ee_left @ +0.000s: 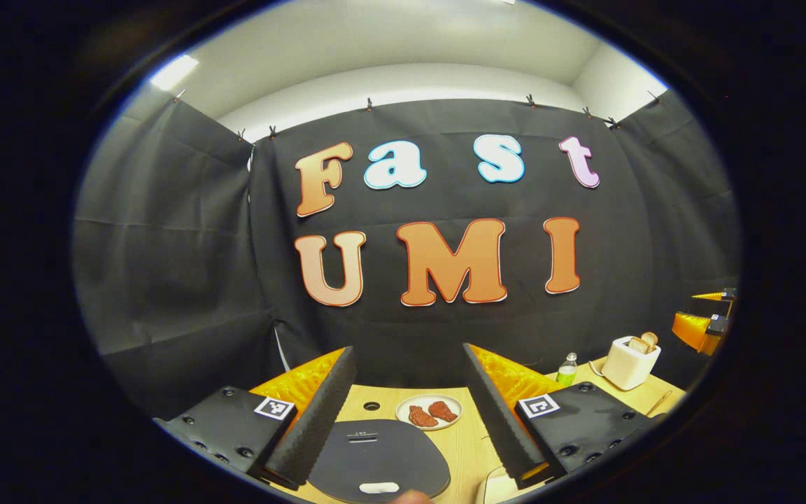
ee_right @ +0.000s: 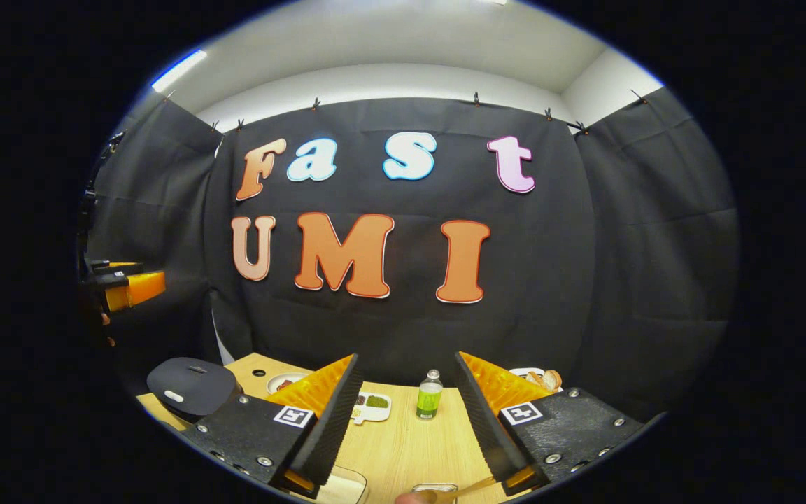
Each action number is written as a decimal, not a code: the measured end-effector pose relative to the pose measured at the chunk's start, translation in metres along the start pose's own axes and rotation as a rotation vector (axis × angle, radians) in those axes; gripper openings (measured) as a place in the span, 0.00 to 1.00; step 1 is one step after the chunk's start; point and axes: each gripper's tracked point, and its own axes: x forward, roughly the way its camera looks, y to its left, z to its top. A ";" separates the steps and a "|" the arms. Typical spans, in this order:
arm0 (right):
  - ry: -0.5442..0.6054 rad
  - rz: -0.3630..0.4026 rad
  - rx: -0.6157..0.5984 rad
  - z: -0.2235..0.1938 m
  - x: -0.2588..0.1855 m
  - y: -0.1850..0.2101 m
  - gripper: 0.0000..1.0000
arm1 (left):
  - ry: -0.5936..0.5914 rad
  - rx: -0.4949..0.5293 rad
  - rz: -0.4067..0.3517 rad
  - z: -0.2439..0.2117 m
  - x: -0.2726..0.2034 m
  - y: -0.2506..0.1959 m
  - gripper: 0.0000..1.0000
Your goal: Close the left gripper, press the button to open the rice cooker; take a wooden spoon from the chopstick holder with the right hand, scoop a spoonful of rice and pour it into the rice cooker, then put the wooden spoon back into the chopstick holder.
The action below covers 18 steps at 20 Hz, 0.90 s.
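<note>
Rice cooker with a dark grey rounded lid [ee_left: 378, 465], shut, sits low on the pale wooden table [ee_left: 469, 437], between the left gripper's [ee_left: 403, 413] wide-apart fingers, which hold nothing. Just behind it lies a white plate with two reddish-brown pieces of food [ee_left: 429, 411]; a small bottle of green liquid [ee_left: 567, 369] and a cream toaster holding bread slices [ee_left: 630, 362] stand off to the right. In the right gripper view the cooker lies far left, the bottle ahead, beside a white compartment dish [ee_right: 372, 407]. The right gripper [ee_right: 403, 420] is spread wide, empty; a wooden handle [ee_right: 462, 489] shows near its lower edge.
</note>
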 end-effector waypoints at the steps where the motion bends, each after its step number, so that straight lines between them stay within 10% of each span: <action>1: -0.015 0.003 0.002 0.002 -0.001 0.002 0.82 | 0.005 -0.007 -0.005 -0.004 -0.004 -0.004 1.00; 18: -0.044 0.031 0.011 0.005 -0.008 0.015 0.81 | -0.047 0.035 -0.061 -0.005 -0.017 -0.046 1.00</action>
